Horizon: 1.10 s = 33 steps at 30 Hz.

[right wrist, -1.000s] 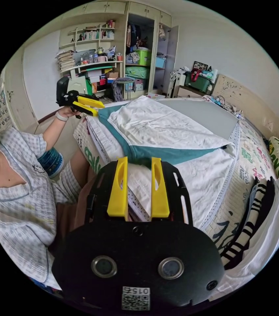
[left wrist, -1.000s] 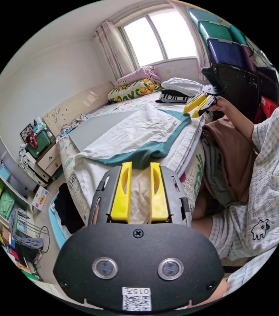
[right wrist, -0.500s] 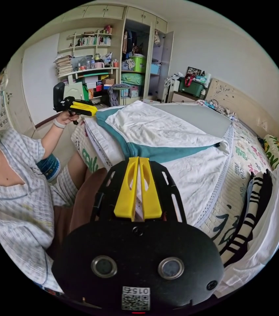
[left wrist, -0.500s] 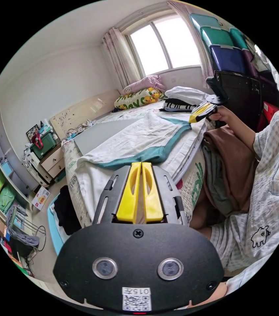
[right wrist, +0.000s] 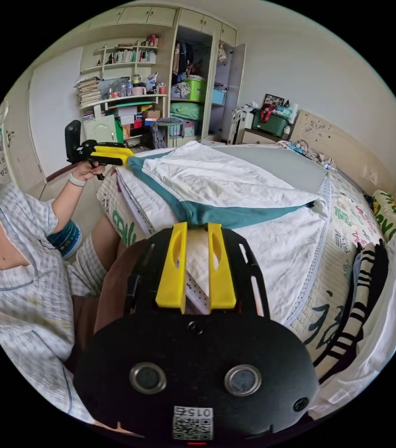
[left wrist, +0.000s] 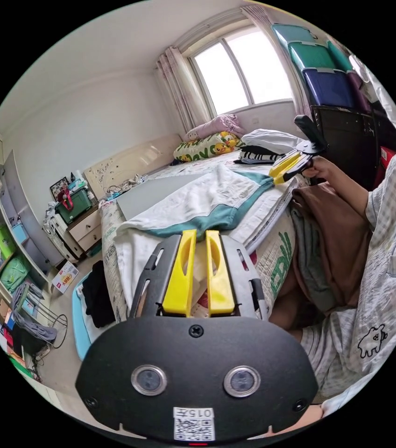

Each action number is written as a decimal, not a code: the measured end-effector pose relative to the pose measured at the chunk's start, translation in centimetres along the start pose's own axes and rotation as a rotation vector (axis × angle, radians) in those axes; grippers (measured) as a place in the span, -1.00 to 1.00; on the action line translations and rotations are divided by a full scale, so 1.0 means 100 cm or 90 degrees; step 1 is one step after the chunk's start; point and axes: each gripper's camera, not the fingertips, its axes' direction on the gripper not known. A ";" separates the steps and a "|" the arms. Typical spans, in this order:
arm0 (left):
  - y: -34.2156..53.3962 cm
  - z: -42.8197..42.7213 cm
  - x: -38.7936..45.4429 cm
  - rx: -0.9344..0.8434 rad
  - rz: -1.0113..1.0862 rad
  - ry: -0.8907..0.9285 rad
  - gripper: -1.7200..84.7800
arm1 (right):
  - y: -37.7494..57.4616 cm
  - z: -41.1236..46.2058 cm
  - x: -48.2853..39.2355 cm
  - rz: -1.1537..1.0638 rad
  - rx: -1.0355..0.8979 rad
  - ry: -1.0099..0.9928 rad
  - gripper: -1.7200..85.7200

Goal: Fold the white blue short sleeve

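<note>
White shirt (left wrist: 207,200) with teal hem, spread on bed (right wrist: 347,224) beside grey board (right wrist: 282,163). Left gripper (left wrist: 199,233): narrow gap between jaws, tips at hem, grip not clear. Seen from right gripper view, its jaws together on a teal corner. Right gripper (right wrist: 197,226): jaws slightly apart at hem; seen from left gripper view, pinching the far corner.
</note>
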 end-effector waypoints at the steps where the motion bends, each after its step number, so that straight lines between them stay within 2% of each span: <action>1: 0.002 0.004 0.001 -0.009 0.005 0.003 -0.95 | -0.001 0.006 0.003 -0.002 -0.002 0.003 -0.85; 6: 0.016 0.007 0.002 0.007 0.011 0.004 -0.96 | 0.011 0.000 0.012 -0.012 0.025 0.007 -0.88; 9: 0.029 0.006 0.002 0.019 0.018 0.043 -0.96 | 0.022 -0.016 0.022 -0.003 0.058 -0.041 -0.89; 14: 0.058 0.028 0.000 0.006 -0.003 0.045 -0.96 | 0.014 0.033 0.037 0.001 -0.040 -0.069 -0.88; 18: 0.082 0.019 -0.033 0.051 -0.056 0.098 -0.95 | 0.016 0.024 0.058 0.029 0.004 -0.077 -0.82; 23: 0.105 0.024 -0.138 0.164 -0.282 0.077 -0.91 | -0.008 0.006 0.053 -0.002 0.216 -0.051 -0.84; 25: 0.106 0.052 -0.185 0.152 -0.378 0.093 -0.86 | -0.031 0.022 0.042 -0.007 0.233 -0.060 -0.84; 28: 0.110 0.124 -0.257 0.094 -0.493 0.192 -0.75 | -0.081 0.067 0.011 -0.053 0.183 -0.104 -0.83; 33: 0.134 0.240 -0.325 -0.074 -0.634 0.193 -0.69 | -0.147 0.143 -0.045 -0.136 0.090 -0.112 -0.78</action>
